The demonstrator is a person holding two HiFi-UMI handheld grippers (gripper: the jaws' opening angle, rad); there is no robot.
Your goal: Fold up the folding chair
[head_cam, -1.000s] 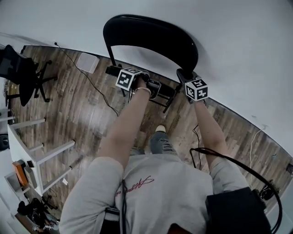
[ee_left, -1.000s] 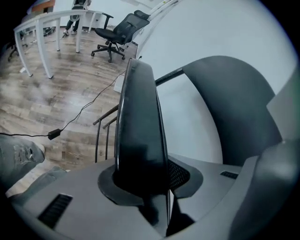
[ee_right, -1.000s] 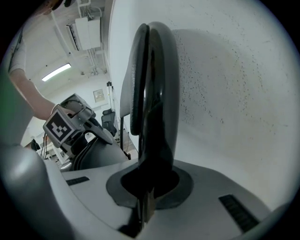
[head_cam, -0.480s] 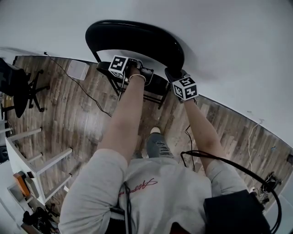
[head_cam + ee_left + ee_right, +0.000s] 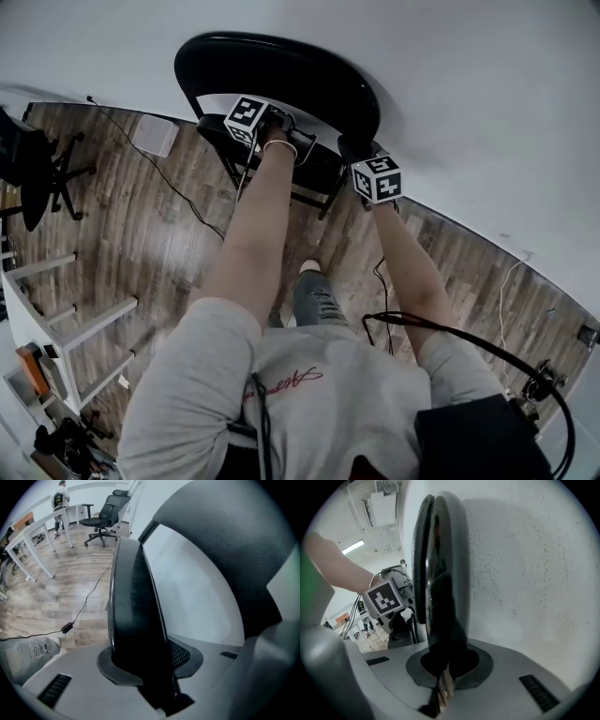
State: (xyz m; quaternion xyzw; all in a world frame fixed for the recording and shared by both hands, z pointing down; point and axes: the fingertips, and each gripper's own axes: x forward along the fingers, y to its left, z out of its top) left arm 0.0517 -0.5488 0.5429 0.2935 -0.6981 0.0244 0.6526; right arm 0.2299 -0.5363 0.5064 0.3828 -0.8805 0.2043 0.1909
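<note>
A black folding chair stands against the white wall, its curved backrest (image 5: 281, 67) at the top of the head view and its seat (image 5: 314, 169) just under it. My left gripper (image 5: 279, 124) is shut on the seat's edge; in the left gripper view the seat (image 5: 133, 606) runs edge-on out of that gripper (image 5: 150, 670), with the backrest (image 5: 225, 541) close on its right. My right gripper (image 5: 354, 150) is shut on the backrest's right end. The backrest (image 5: 440, 573) rises edge-on from between its jaws (image 5: 445, 670), and the seat lies near it.
The white wall (image 5: 469, 94) is right behind the chair. On the wood floor lie a cable (image 5: 178, 178) and a white box (image 5: 153, 136). A black office chair (image 5: 37, 173) and white tables (image 5: 70, 323) stand at the left. The person's shoe (image 5: 307, 270) is below the chair.
My left gripper has moved up toward the wall with the seat, bringing it closer to the backrest. The right gripper has stayed on the backrest's end.
</note>
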